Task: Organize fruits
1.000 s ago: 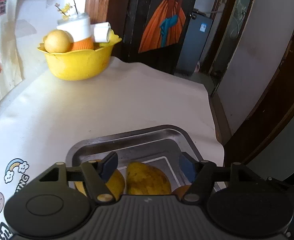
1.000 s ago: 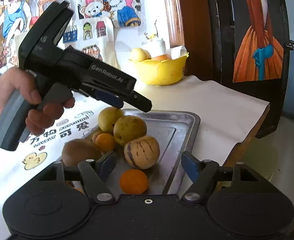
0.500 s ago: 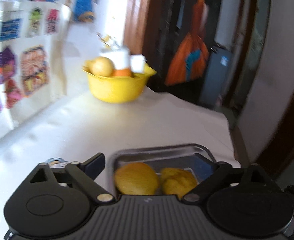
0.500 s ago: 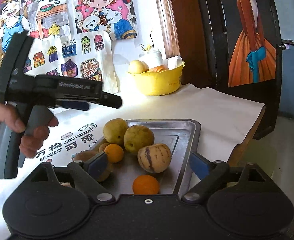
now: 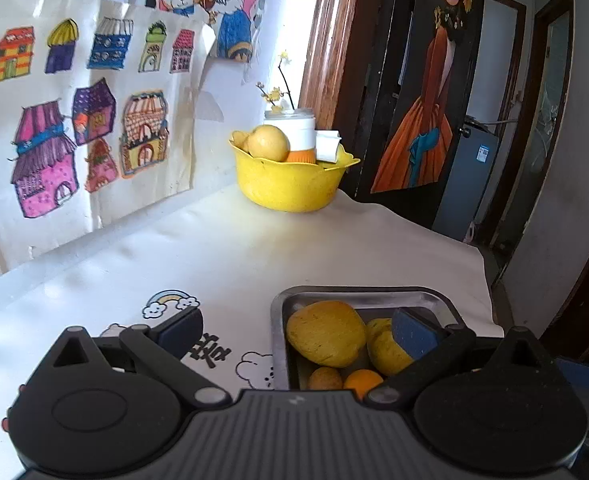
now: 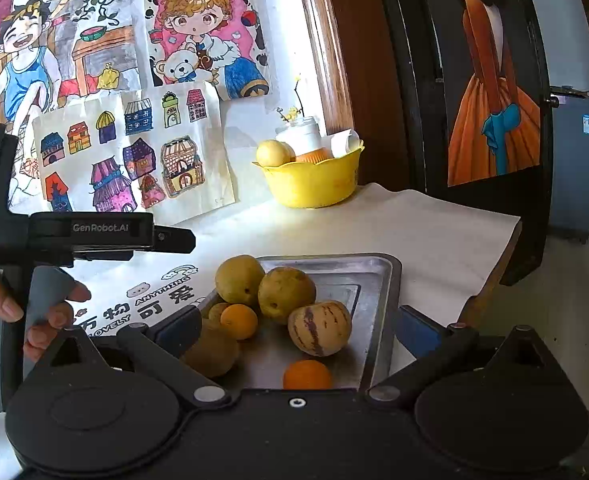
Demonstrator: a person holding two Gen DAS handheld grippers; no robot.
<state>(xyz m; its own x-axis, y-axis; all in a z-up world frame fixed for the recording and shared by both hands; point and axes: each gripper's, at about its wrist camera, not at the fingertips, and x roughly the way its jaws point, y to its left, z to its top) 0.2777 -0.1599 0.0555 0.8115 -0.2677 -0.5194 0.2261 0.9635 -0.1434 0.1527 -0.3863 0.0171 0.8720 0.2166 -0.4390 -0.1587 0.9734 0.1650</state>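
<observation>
Above the metal tray [image 6: 378,280] of fruit [image 6: 286,294], left gripper [image 5: 298,330] and right gripper [image 6: 298,326] have just been opening, jaws wide, nothing grasped.

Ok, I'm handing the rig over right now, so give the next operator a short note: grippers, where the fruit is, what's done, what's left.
Left gripper: jaws have just been opening, now wide, nothing held; it hangs over the near left corner of the metal tray.
Right gripper: also just opened wide, empty, over the tray's near end.
Fruit: two yellow-green pears, a striped melon, two small oranges, a brown kiwi and another small fruit, all on the tray. The yellow bowl at the table's far side holds a yellow fruit and a white jar.
Done: no fruit in either grip.
Left: pick and sort the tray's fruit.
</observation>
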